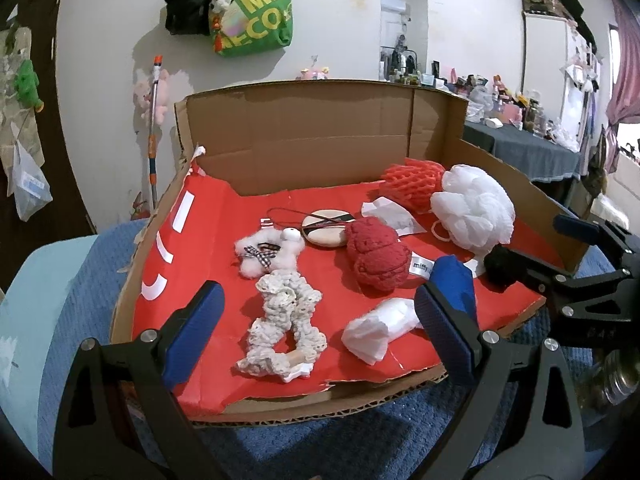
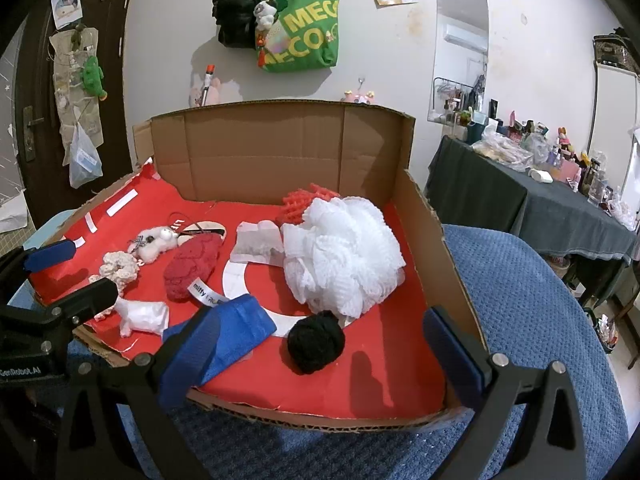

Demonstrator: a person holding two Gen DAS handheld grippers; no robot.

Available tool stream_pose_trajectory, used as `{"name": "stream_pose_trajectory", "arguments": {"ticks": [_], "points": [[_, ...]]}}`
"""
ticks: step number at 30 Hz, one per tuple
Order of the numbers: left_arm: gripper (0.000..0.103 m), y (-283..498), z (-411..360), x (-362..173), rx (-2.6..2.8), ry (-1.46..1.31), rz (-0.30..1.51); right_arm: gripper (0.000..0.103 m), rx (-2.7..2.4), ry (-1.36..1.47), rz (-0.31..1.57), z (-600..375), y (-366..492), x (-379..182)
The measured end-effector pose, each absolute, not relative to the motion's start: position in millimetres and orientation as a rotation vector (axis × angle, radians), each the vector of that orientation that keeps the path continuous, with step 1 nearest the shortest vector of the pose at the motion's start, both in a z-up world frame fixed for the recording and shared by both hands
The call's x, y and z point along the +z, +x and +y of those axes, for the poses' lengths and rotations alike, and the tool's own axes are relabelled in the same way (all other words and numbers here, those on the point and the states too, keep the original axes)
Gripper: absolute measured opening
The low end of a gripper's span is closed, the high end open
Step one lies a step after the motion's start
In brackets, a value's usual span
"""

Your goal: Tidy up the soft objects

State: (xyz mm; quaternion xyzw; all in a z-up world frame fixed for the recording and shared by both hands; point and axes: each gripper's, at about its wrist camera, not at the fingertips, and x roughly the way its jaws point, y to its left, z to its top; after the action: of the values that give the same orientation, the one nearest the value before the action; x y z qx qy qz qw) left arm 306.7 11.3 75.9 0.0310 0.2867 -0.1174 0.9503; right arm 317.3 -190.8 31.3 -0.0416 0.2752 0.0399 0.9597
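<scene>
We see a shallow cardboard box (image 2: 428,216) with a red lining lying on a blue blanket (image 2: 532,320), and the soft things are spread across its floor. Our left gripper (image 1: 316,332) hangs over the near left part of the box with its jaws wide and nothing between them; below it lie a cream crocheted scrunchie (image 1: 280,320) and, just to its right, a crumpled white bag (image 1: 380,326). Our right gripper (image 2: 320,344) hovers at the near right edge, jaws also wide and empty, with a black pompom (image 2: 316,340) on the lining between its fingers. A blue cloth (image 2: 240,328) lies just left of the pompom, partly behind the left finger. A big white bath puff (image 2: 344,256) sits behind the pompom, with a red foam net (image 2: 300,202) touching its far side. A red plush (image 2: 192,266) lies near the middle, and a small white fluffy toy (image 2: 154,242) is to its left.
</scene>
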Motion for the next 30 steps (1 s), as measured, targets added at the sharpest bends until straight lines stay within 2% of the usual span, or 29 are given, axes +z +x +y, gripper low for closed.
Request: {"name": "stream_pose_trajectory", "arguments": {"ticks": [30], "points": [[0.097, 307.7, 12.3, 75.5, -0.236, 0.058, 0.587, 0.103, 0.075, -0.091, 0.562, -189.8, 317.9, 30.3]]}}
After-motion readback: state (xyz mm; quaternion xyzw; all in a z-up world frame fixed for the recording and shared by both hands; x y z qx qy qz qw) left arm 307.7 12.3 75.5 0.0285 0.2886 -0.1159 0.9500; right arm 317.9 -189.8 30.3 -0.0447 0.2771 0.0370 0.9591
